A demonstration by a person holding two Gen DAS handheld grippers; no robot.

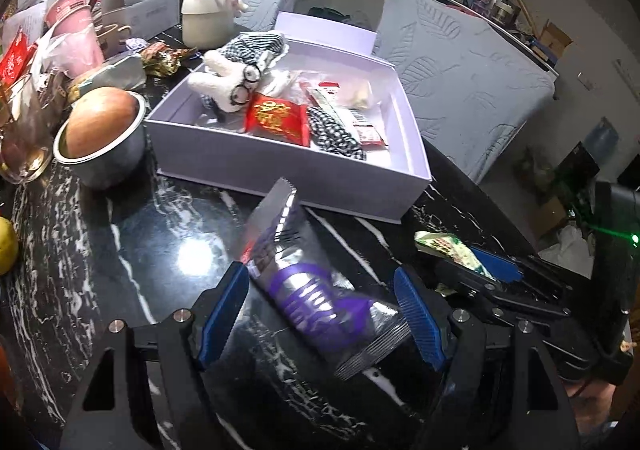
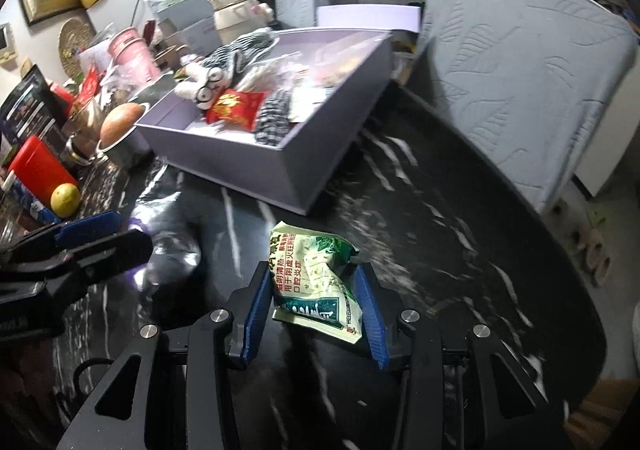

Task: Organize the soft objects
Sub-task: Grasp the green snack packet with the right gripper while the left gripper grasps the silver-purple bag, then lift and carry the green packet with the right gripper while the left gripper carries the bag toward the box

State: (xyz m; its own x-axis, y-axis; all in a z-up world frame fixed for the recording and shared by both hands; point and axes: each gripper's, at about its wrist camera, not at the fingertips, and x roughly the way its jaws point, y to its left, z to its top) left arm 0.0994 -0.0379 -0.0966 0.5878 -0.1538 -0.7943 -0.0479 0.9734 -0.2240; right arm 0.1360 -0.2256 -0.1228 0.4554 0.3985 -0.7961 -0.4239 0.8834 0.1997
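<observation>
Landmark: open box [image 1: 280, 165] on table [image 1: 120, 250].
In box: plush toy [image 1: 224, 83] at back left, snack packet [image 1: 278, 119] in front of toy, checked cloth [image 1: 334, 131] right of packet.
Left of box: metal bowl [image 1: 108, 157], touching box corner.
Behind box: jug [image 1: 206, 15], chair [image 1: 464, 77] at back right.
In front of box: foil pouch [image 1: 304, 282], top end against box wall, between left gripper [image 1: 320, 314] jaws.
Front right of box: small sachet [image 2: 316, 282], apart from box, between right gripper [image 2: 316, 314] jaws.

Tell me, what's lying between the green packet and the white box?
Nothing: in the right wrist view, only bare black marble table separates the green packet from the white box.
</observation>
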